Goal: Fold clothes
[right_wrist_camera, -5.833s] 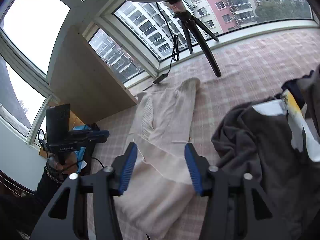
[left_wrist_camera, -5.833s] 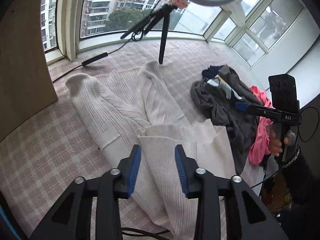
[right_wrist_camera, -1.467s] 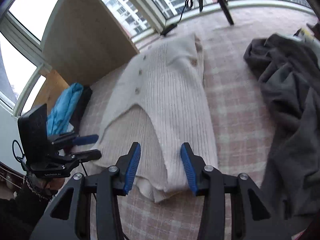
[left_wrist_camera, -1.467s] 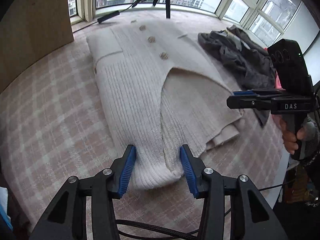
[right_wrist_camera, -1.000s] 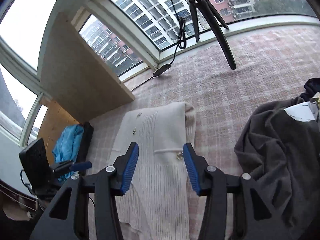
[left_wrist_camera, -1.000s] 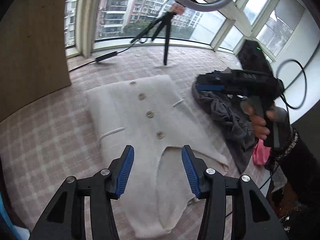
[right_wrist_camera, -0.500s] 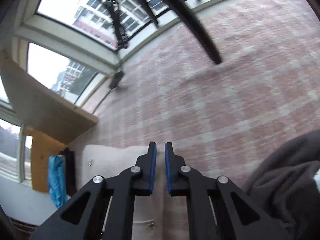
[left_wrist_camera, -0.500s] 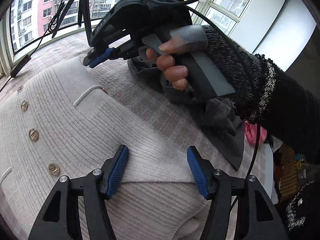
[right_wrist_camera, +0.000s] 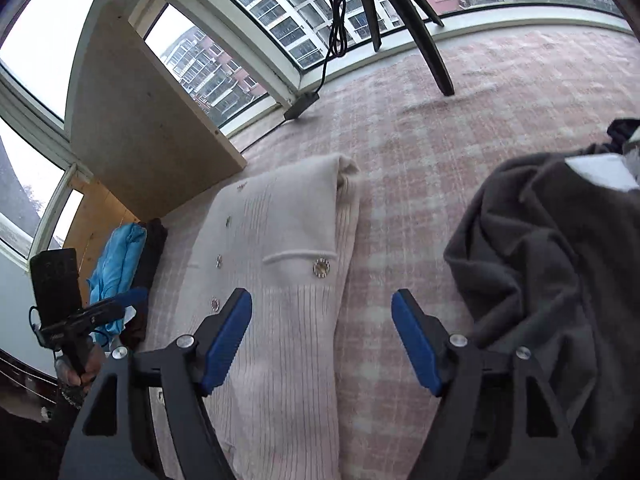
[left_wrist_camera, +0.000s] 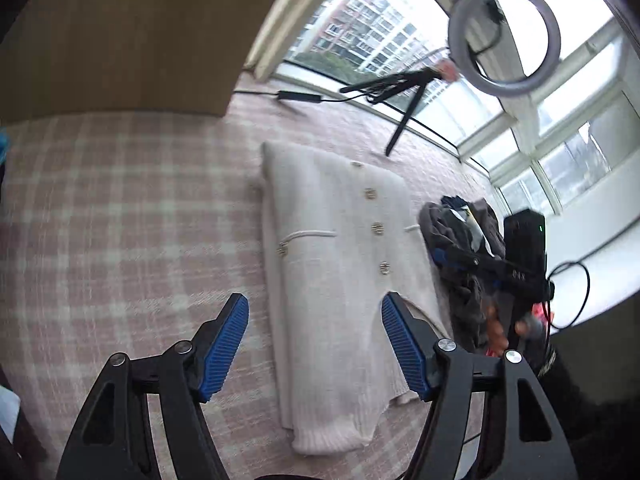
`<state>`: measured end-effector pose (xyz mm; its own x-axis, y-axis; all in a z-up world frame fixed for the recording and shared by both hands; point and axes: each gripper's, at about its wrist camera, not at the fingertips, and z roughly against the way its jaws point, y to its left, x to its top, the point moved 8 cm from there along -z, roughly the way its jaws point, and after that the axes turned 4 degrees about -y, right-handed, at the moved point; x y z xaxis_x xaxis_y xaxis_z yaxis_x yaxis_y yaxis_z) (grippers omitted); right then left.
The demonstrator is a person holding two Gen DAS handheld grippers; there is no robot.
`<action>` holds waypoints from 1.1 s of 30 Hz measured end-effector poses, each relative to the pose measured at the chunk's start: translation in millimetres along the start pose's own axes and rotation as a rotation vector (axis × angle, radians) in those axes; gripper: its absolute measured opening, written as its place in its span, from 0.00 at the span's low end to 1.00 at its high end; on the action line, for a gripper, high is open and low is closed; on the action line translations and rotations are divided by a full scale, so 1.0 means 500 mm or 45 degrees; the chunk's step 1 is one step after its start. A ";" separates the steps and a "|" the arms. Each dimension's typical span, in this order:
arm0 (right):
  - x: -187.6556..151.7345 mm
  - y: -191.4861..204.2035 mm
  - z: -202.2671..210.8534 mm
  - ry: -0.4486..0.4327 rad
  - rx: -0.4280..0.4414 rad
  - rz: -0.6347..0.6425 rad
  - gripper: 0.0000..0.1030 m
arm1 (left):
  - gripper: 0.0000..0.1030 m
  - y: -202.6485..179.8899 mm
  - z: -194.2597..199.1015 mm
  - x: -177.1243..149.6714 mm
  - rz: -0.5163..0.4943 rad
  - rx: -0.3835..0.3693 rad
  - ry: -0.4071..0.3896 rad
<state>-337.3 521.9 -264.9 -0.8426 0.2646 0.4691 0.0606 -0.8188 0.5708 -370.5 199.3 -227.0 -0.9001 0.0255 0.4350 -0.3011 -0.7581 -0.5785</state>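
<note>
A cream ribbed cardigan (left_wrist_camera: pixel 340 264) with metal buttons lies folded into a long strip on the pink checked surface (left_wrist_camera: pixel 120 240). My left gripper (left_wrist_camera: pixel 314 340) hovers above its near end, jaws opening, nothing between the pads. In the right wrist view the same cardigan (right_wrist_camera: pixel 280 280) runs up the left half. My right gripper (right_wrist_camera: pixel 322 336) hangs over its right edge, jaws opening wide and empty. The right gripper (left_wrist_camera: pixel 480 260) also shows in the left wrist view, above the dark clothes. The left gripper (right_wrist_camera: pixel 100 308) appears in the right wrist view at the far left.
A heap of dark grey clothes (right_wrist_camera: pixel 552 260) lies right of the cardigan. A tripod (left_wrist_camera: pixel 400 88) with a ring light (left_wrist_camera: pixel 504 28) stands by the windows. A wooden board (right_wrist_camera: pixel 140 128) leans at the left. Blue cloth (right_wrist_camera: pixel 116 260) lies beside it.
My right gripper went from shut to wide open and pulled back from the cardigan's far end. My left gripper swung away from the right hand, rolled, and now looks along the whole folded cardigan.
</note>
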 end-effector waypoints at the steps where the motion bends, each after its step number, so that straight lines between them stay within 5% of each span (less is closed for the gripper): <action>1: -0.017 -0.005 -0.005 0.017 0.015 -0.025 0.70 | 0.64 0.010 -0.009 -0.008 0.016 -0.006 0.011; 6: -0.071 -0.005 -0.012 0.009 0.033 -0.019 0.70 | 0.63 0.003 -0.061 -0.045 -0.062 0.024 0.069; 14: -0.103 0.023 -0.016 -0.019 -0.170 0.259 0.70 | 0.64 -0.025 -0.112 -0.066 -0.228 0.156 0.076; 22: -0.115 0.066 -0.043 0.041 -0.037 0.317 0.70 | 0.62 -0.070 -0.141 -0.076 -0.299 0.086 0.132; 28: -0.132 0.115 -0.069 0.088 0.012 0.410 0.68 | 0.49 -0.089 -0.148 -0.084 -0.304 0.034 0.118; 33: -0.119 0.112 -0.075 0.064 0.066 0.217 0.74 | 0.44 -0.096 -0.155 -0.084 -0.319 0.049 0.136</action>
<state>-303.8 441.5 -285.9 -0.8431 0.0974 0.5288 0.2313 -0.8221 0.5202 -342.9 285.2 -270.9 -0.8280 0.2823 0.4845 -0.5080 -0.7435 -0.4349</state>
